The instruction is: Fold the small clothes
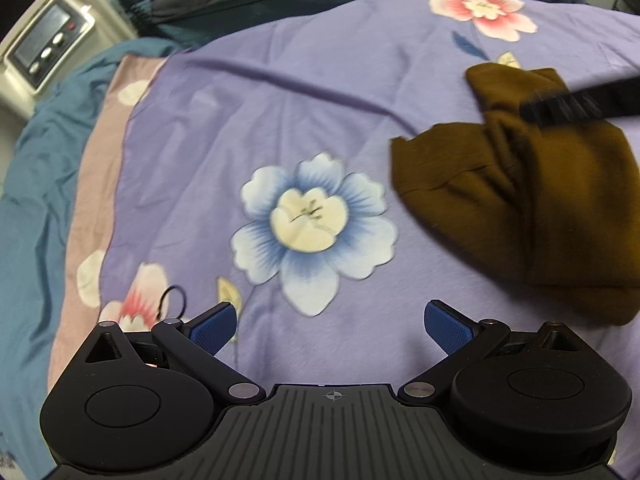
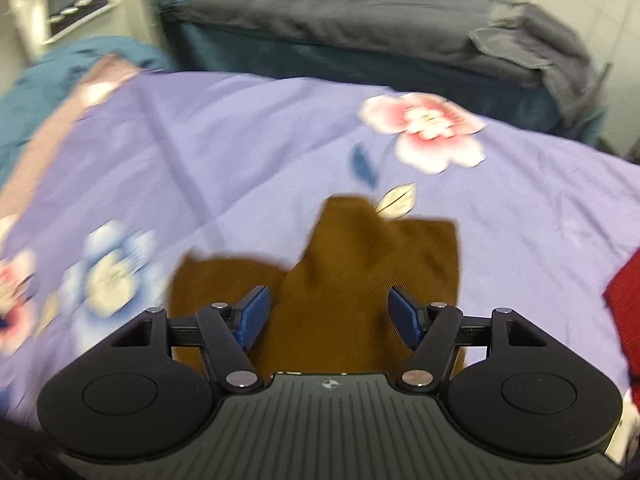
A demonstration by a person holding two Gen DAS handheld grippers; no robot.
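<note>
A brown garment (image 1: pixel 520 200) lay crumpled on a lilac floral bedsheet (image 1: pixel 280 120), at the right of the left wrist view, beside a large printed blue flower (image 1: pixel 312 228). The left tool (image 1: pixel 329 328) hovered over bare sheet with its blue-padded fingers (image 1: pixel 212 330) spread wide and nothing between them, well apart from the garment. The right tool (image 2: pixel 328 316) sat directly above the garment (image 2: pixel 340 288), its fingers (image 2: pixel 254 314) also parted wide, gripping nothing; whether they touched the cloth could not be told through the blur. A red fabric (image 2: pixel 628 304) showed at the sheet's right edge. At the far left stood a white appliance (image 1: pixel 48 44); dark grey bedding (image 2: pixel 360 16) lay along the far side.
</note>
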